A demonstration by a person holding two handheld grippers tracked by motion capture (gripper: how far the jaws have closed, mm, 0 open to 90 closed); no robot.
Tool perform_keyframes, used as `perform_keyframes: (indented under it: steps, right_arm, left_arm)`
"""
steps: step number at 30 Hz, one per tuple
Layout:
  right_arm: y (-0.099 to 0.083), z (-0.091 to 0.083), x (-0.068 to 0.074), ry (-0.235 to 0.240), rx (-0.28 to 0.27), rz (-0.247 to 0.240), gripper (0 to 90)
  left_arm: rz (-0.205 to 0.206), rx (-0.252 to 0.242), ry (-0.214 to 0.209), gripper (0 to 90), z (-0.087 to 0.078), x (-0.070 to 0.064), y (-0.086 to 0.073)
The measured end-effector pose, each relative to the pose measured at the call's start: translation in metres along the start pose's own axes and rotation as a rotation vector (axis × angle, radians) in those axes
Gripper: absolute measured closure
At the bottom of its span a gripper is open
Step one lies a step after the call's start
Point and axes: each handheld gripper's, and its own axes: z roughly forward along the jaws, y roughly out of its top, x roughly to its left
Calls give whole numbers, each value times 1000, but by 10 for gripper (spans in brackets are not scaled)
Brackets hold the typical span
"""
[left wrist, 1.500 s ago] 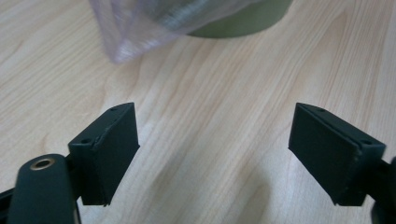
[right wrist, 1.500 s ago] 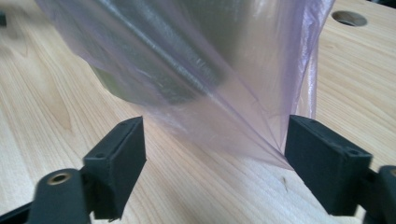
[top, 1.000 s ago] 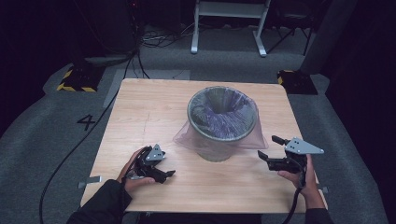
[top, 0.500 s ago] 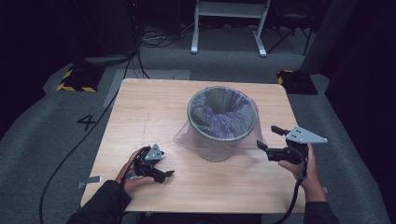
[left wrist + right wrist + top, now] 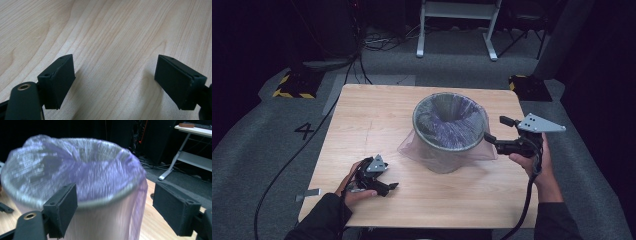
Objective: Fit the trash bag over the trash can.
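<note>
Right tool (image 5: pixel 494 129) nearer blurred, perhaps untouched bin liner (image 5: pixel 82 177)

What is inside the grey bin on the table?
A thin purple plastic bag lines the bin, folded over its rim and hanging down outside. The crumpled bag covers the bin's bottom, so whether anything lies under it cannot be seen.

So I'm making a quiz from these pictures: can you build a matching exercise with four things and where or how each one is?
Things:
1. left gripper
2. right gripper
3. bin
4. bag

States:
A. purple, lining the inside and draped over the rim
B. open, low over bare wood near the table's front edge
C. standing in the middle of the table
D. open, raised beside the bin's rim

Pairs: 1-B, 2-D, 3-C, 4-A
</note>
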Motion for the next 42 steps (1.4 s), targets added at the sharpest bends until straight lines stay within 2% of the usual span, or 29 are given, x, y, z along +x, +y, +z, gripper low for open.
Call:
perform_keyframes:
  steps: [7, 14, 18, 22, 24, 27, 29, 35, 39, 42]
  right_arm:
    - [26, 21, 1, 3, 8, -11, 198]
    - [42, 41, 0, -1, 57, -6, 199]
    - [46, 53, -2, 34, 80, 15, 203]
    - [48, 65, -2, 36, 95, 17, 206]
    - [48, 71, -2, 56, 116, 18, 279]
    - [47, 80, 0, 83, 129, 24, 285]
    - [46, 86, 2, 73, 148, 18, 280]
    - [46, 97, 12, 85, 191, -21, 280]
    - [44, 103, 16, 97, 240, -40, 292]
    - [43, 105, 19, 104, 285, -73, 295]
  left_arm:
    - [2, -1, 0, 160, 0, 0, 0]
    - [1, 1, -2, 159, 0, 0, 0]
    - [2, 2, -7, 154, 0, 0, 0]
    - [3, 2, -8, 153, 0, 0, 0]
    - [7, 0, -10, 154, 0, 1, 0]
    - [8, 0, -12, 154, 0, 1, 0]
    - [11, 1, -13, 154, 0, 1, 0]
    - [12, 1, -13, 154, 0, 1, 0]
    - [13, 1, -12, 155, 0, 0, 0]
    - [13, 0, -13, 155, 0, 0, 0]
